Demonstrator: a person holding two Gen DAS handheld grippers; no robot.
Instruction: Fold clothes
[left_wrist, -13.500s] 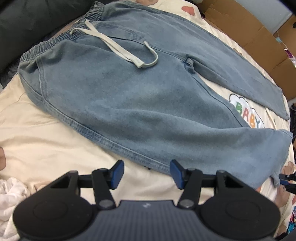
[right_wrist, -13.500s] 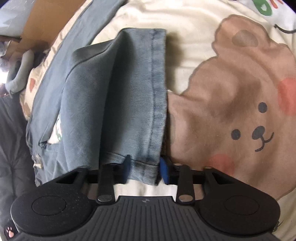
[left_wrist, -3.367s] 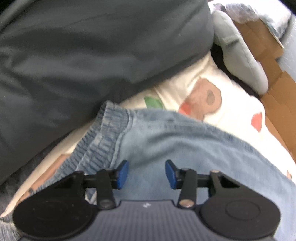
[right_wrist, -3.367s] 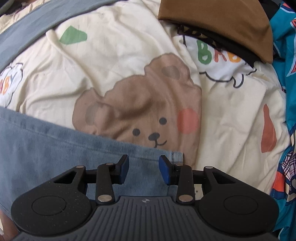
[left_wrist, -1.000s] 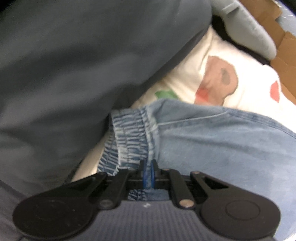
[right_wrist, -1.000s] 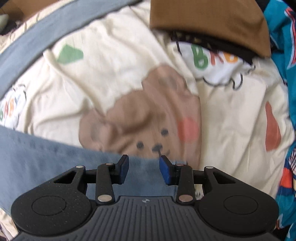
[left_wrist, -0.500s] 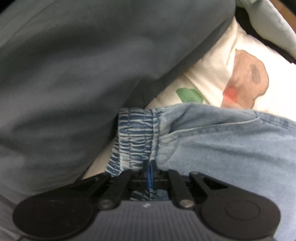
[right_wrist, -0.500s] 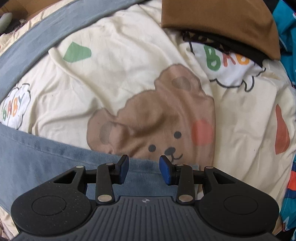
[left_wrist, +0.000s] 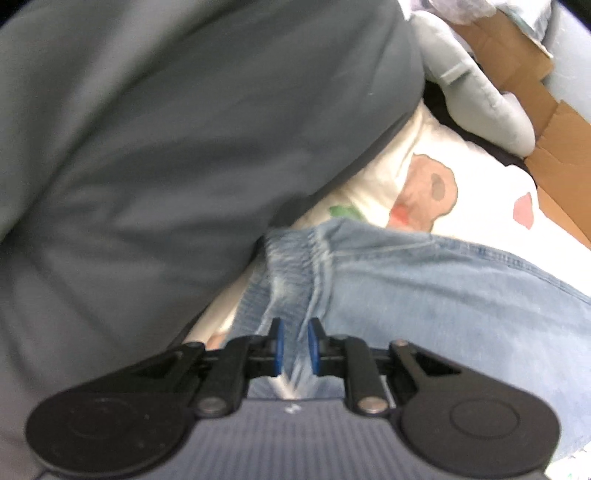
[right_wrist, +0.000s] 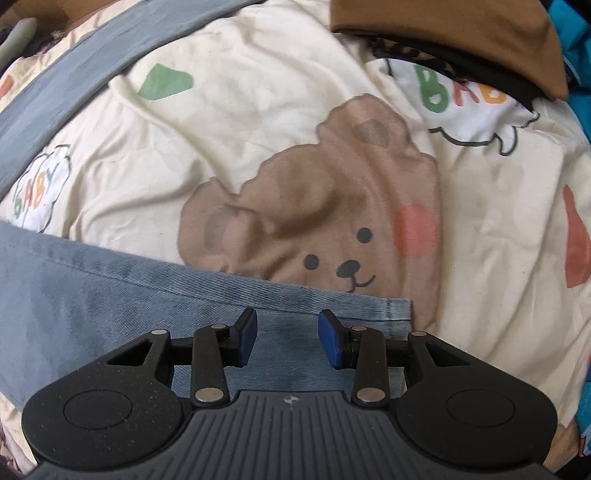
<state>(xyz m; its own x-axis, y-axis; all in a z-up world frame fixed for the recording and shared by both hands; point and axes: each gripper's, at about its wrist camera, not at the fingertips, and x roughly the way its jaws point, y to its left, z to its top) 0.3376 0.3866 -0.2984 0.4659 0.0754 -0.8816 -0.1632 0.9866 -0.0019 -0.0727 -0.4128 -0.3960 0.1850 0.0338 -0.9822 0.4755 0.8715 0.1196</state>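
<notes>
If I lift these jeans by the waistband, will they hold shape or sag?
Likely sag: the jeans lie limp on the bedsheet. The gathered waistband should bunch in the left claw. Denim probably drags heavily.

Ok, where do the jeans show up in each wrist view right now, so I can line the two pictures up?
Left wrist: the jeans fill the lower right, elastic waistband bunched just ahead of the left gripper.
Right wrist: the jeans cross the lower left, hem corner just right of the right gripper; a second leg runs along the upper left.
Shared landmark: the cream bear-print sheet under them.
</notes>
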